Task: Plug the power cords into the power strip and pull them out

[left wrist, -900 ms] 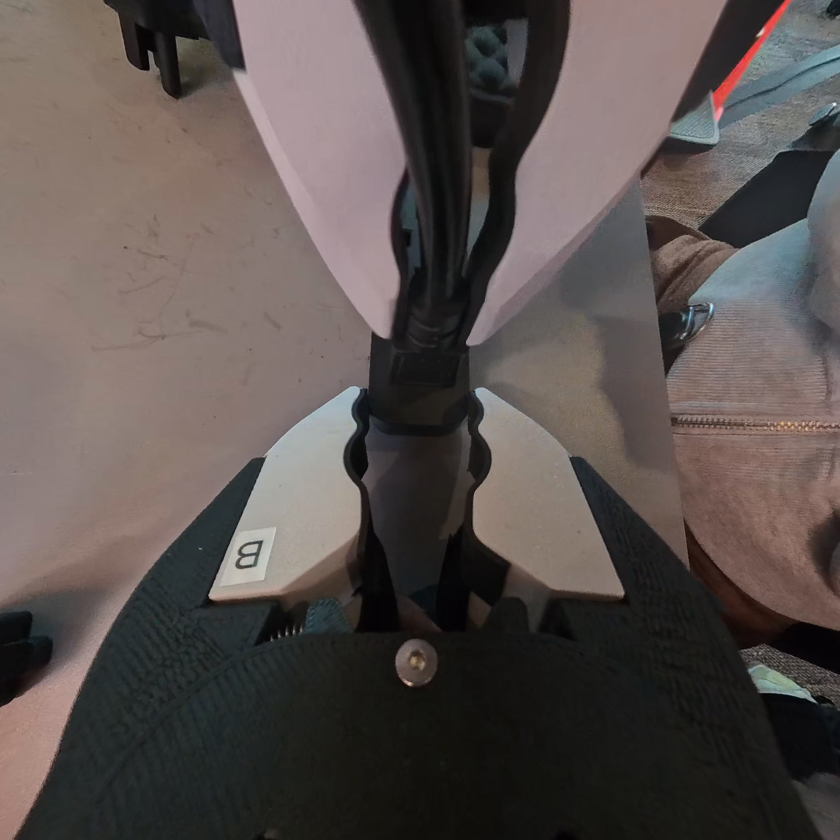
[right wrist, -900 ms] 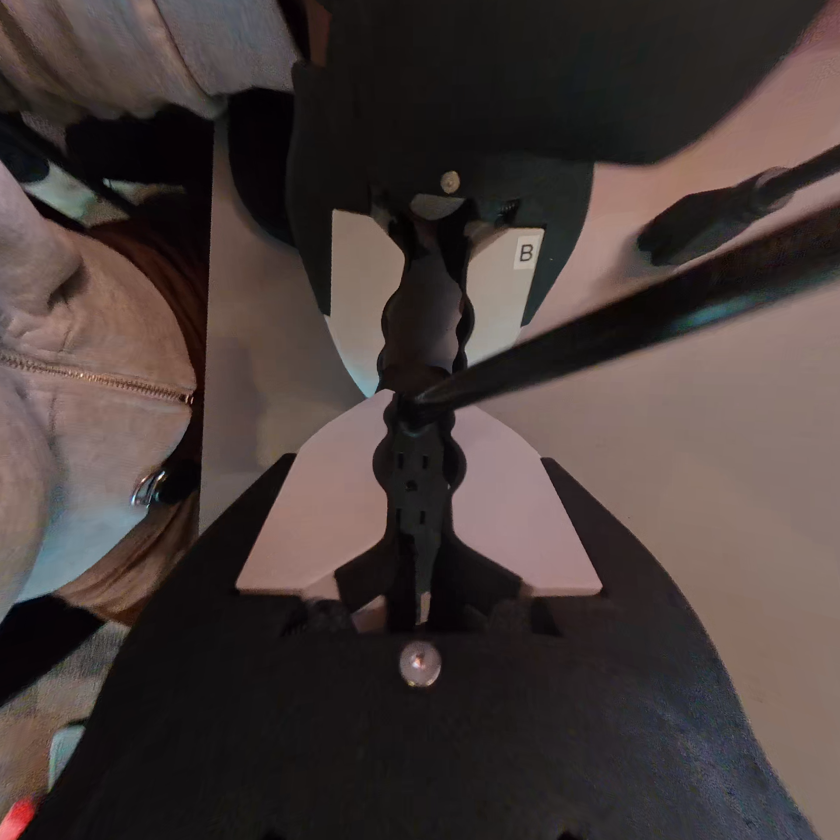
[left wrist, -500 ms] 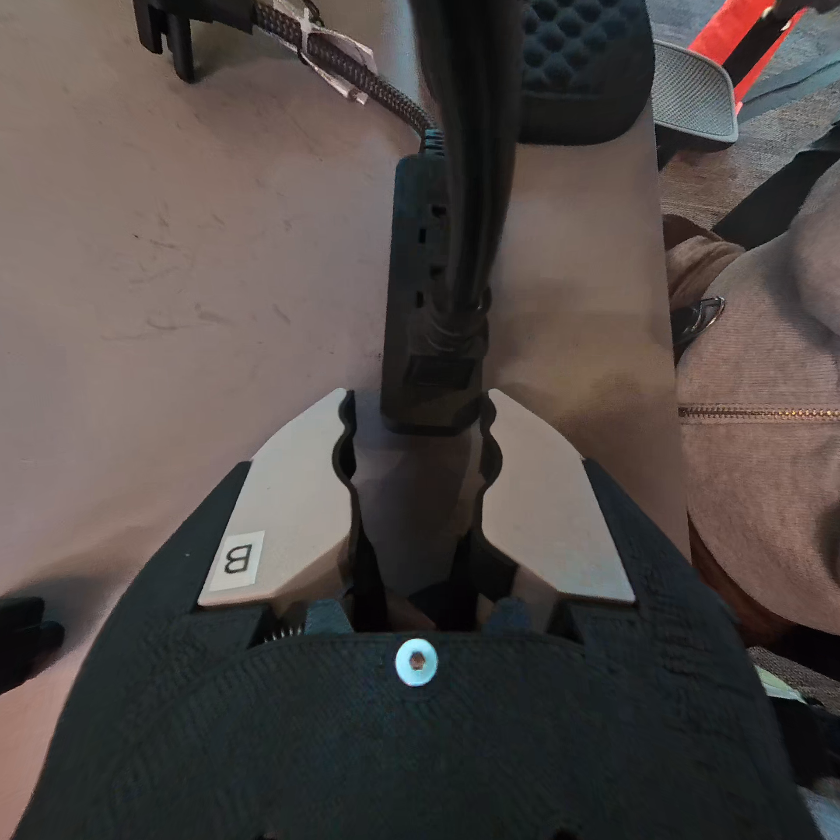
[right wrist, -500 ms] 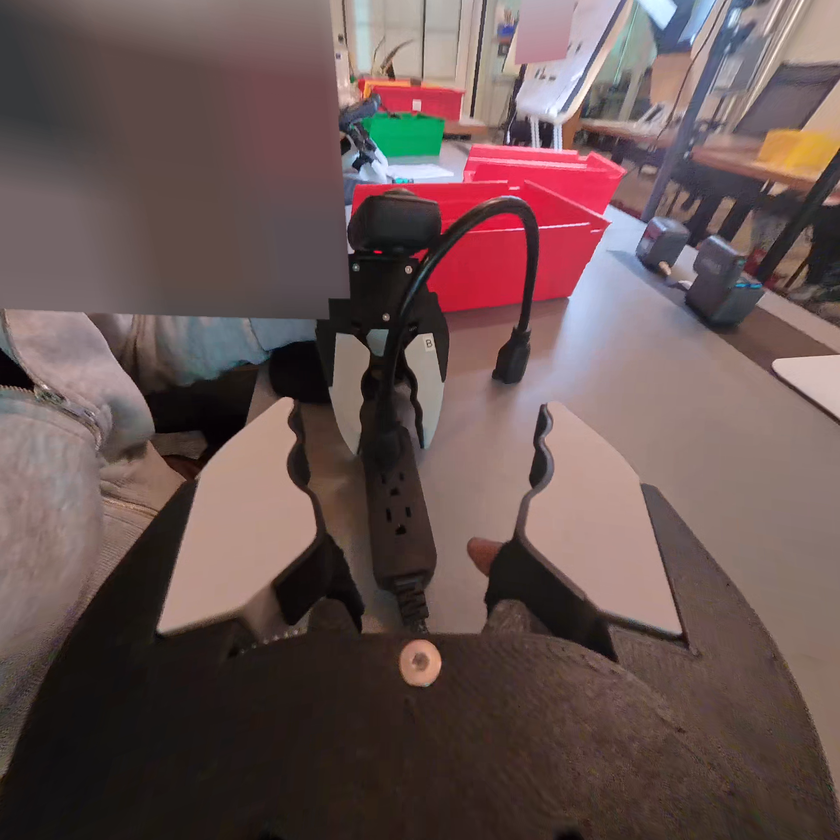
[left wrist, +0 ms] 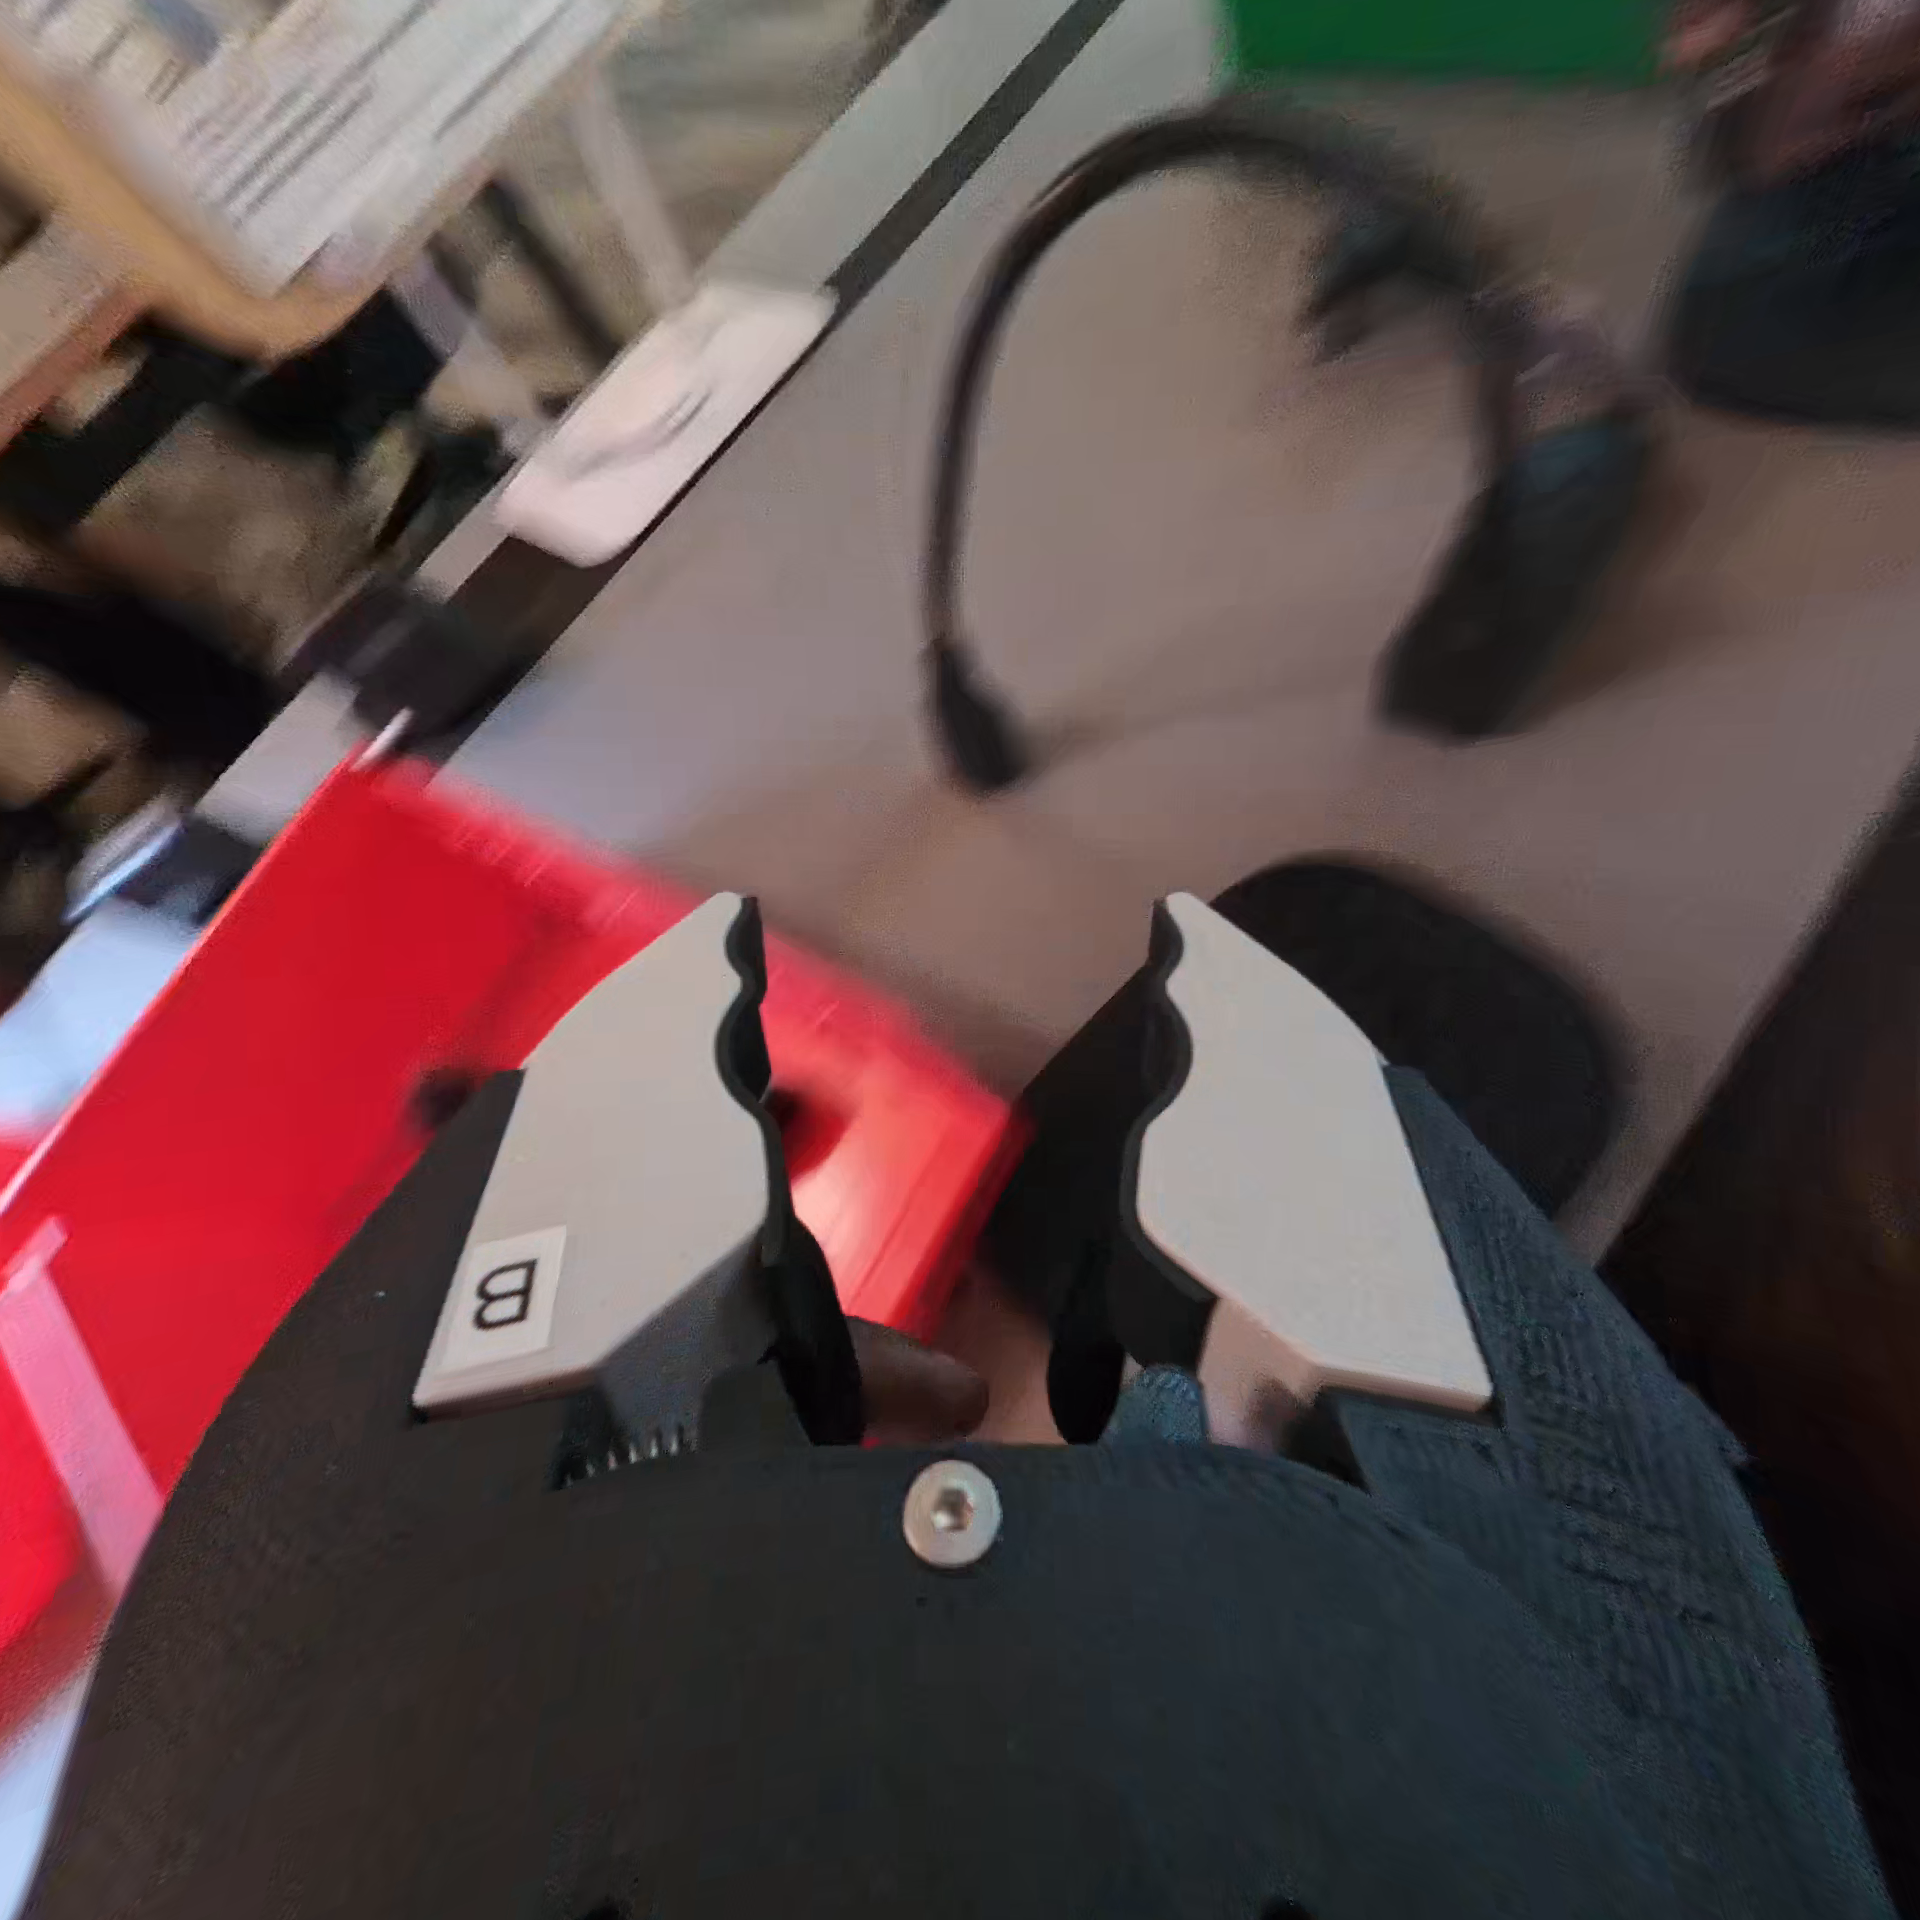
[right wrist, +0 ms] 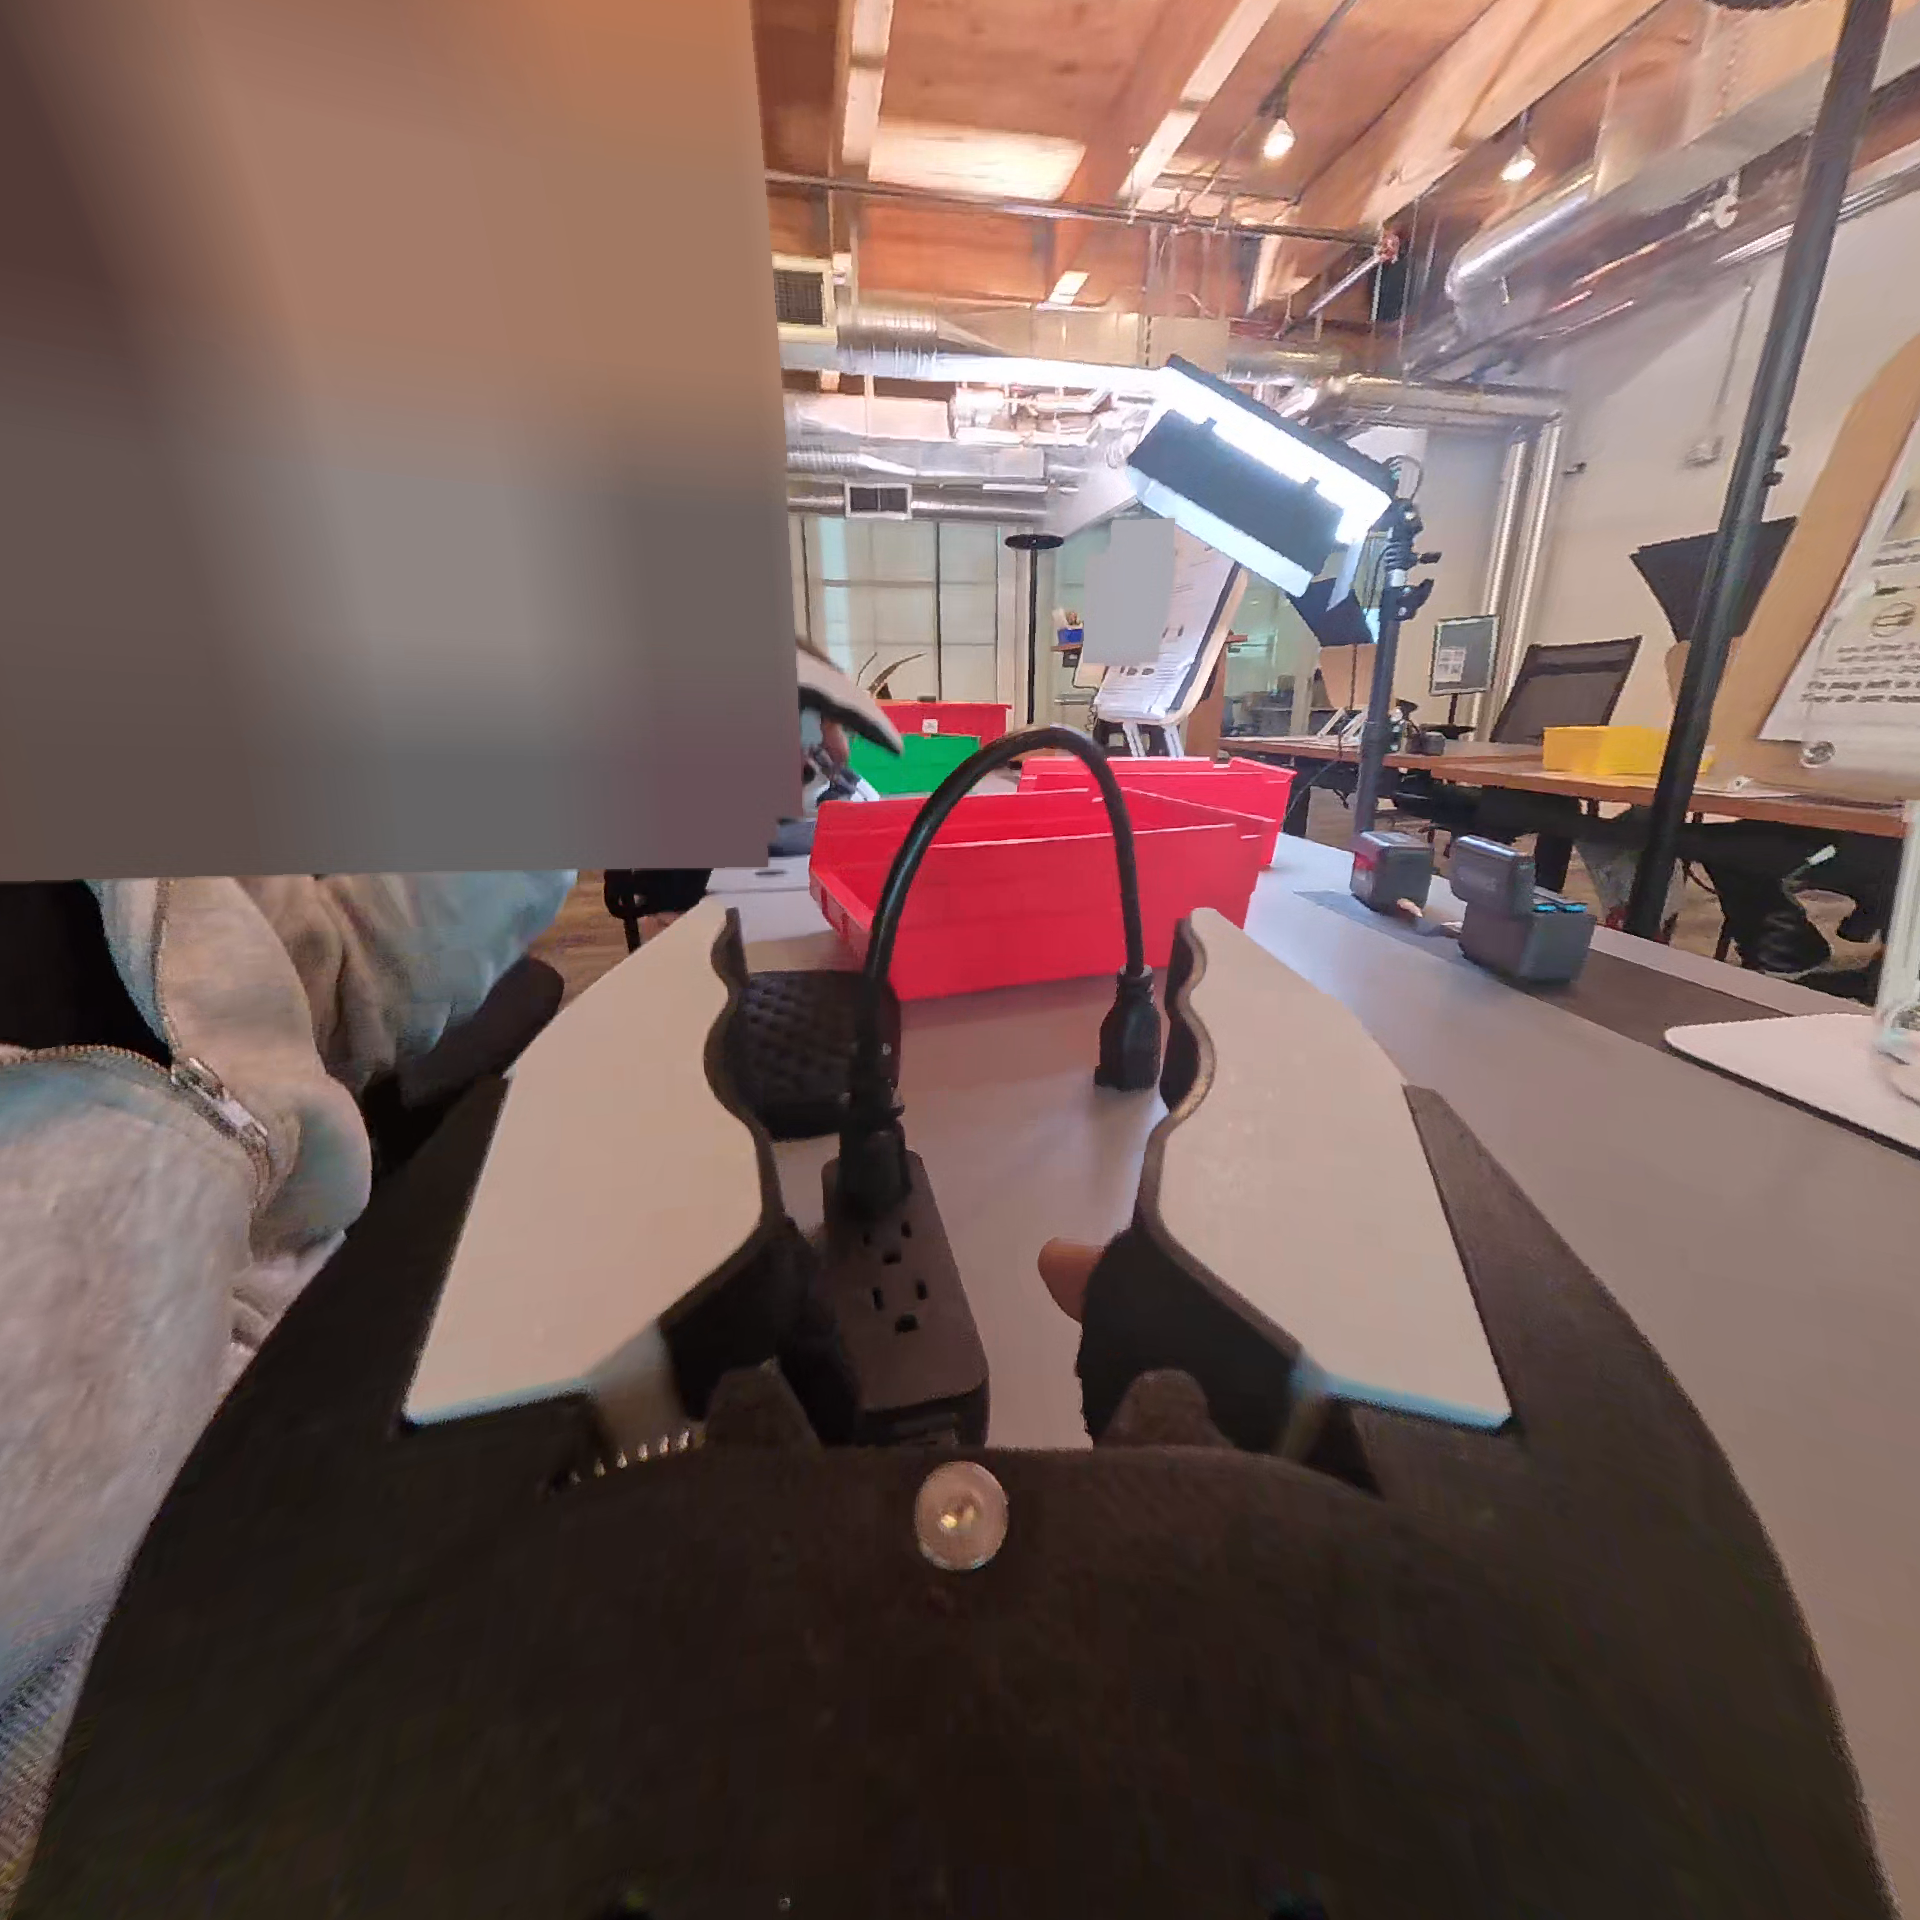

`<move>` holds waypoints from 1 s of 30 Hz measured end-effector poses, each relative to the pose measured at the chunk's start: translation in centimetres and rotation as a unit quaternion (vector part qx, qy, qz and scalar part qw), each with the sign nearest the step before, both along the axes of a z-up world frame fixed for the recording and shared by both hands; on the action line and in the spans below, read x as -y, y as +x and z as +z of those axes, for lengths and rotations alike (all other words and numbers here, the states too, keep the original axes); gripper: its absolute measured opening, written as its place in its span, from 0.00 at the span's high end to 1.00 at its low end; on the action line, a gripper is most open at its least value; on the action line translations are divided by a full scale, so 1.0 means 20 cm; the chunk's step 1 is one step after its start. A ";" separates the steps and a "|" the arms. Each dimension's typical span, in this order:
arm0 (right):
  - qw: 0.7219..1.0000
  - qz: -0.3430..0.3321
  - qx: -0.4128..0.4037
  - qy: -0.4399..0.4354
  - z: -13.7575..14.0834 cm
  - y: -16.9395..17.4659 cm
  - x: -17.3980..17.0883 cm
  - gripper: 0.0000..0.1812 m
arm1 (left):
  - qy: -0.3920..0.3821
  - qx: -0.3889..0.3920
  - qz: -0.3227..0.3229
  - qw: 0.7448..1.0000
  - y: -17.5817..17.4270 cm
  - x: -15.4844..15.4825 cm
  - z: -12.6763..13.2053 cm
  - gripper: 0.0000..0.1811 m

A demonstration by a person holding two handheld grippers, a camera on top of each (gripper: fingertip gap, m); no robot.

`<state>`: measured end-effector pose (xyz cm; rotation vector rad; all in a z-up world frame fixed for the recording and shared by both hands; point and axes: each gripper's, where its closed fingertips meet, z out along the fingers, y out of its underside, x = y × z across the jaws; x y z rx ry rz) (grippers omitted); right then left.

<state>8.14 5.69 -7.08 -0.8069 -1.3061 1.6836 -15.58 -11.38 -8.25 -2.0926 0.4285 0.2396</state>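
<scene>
In the right wrist view a black power strip [right wrist: 904, 1309] lies on the grey table [right wrist: 1558, 1247], close in between my fingers. A short black power cord [right wrist: 1039, 740] arches up from its plug [right wrist: 871, 1153], which sits in the strip's far outlet. The cord's other end [right wrist: 1127, 1034] rests on the table. My right gripper [right wrist: 958, 935] is open and empty on either side of the strip. The left wrist view is blurred. There my left gripper [left wrist: 954, 914] is open and empty, well away from the strip [left wrist: 1507, 592] and the cord [left wrist: 971, 727].
Red bins [right wrist: 1039, 894] stand behind the cord, one right under my left gripper [left wrist: 364, 1039]. A black textured pad [right wrist: 800, 1049] lies near the strip. Grey battery-like blocks [right wrist: 1496, 904] and a white mat [right wrist: 1808, 1060] are to the right. A person's grey hoodie [right wrist: 156, 1195] is on the left. The left gripper's tips are roughly 30 cm from the right gripper's.
My right gripper let go of the plugged-in cord, opened and drew back. My left gripper released the strip's end, opened and swung away toward the red bin.
</scene>
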 end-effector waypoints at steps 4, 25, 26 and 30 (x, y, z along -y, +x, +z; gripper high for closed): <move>0.997 0.006 0.043 0.066 -0.10 -0.05 0.08 0.55 | -0.151 -0.022 0.154 0.976 -0.50 0.28 -0.04 0.63; 0.999 0.011 0.034 0.020 -0.09 -0.04 0.03 0.59 | -0.424 -0.225 -0.147 0.865 -0.98 -0.18 -0.63 0.71; 0.999 0.010 0.034 0.017 -0.09 -0.04 0.02 0.59 | -0.434 -0.221 -0.164 0.858 -0.97 -0.18 -0.65 0.71; 0.999 0.010 0.036 0.008 -0.09 -0.05 0.01 0.59 | -0.492 -0.204 -0.204 0.821 -0.97 -0.16 -0.69 0.71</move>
